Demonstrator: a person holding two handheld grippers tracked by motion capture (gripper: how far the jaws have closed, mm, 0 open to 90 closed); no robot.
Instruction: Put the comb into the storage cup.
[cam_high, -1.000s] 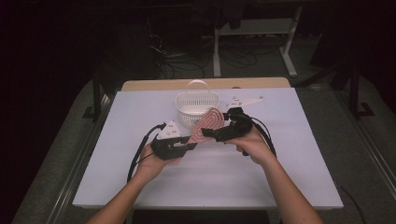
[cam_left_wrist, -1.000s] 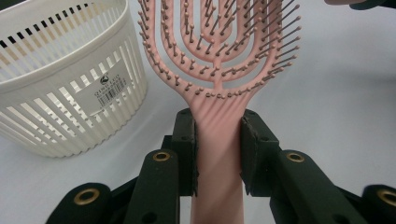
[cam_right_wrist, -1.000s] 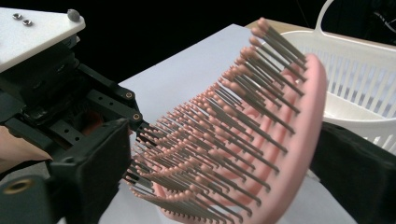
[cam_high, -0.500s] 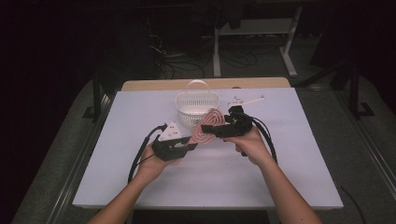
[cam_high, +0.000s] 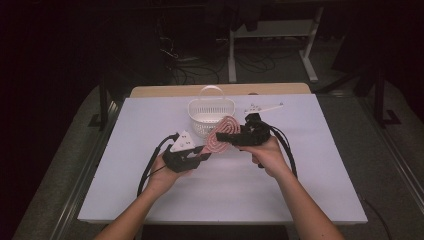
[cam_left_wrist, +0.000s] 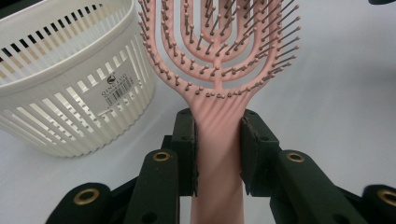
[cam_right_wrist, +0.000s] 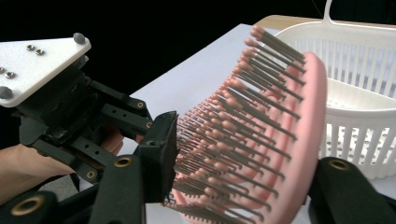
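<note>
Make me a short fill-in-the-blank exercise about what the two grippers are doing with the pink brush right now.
1. The left gripper is shut on the pink hairbrush by its ____.
2. The right gripper's jaws stand on either side of the brush's ____.
3. Behind the brush stands a white slotted ____.

Missing words: handle; head; basket

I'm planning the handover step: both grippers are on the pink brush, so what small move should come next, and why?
Probably open the left gripper: its jaws clamp the brush handle while the right gripper brackets the bristled head beside the basket.
</note>
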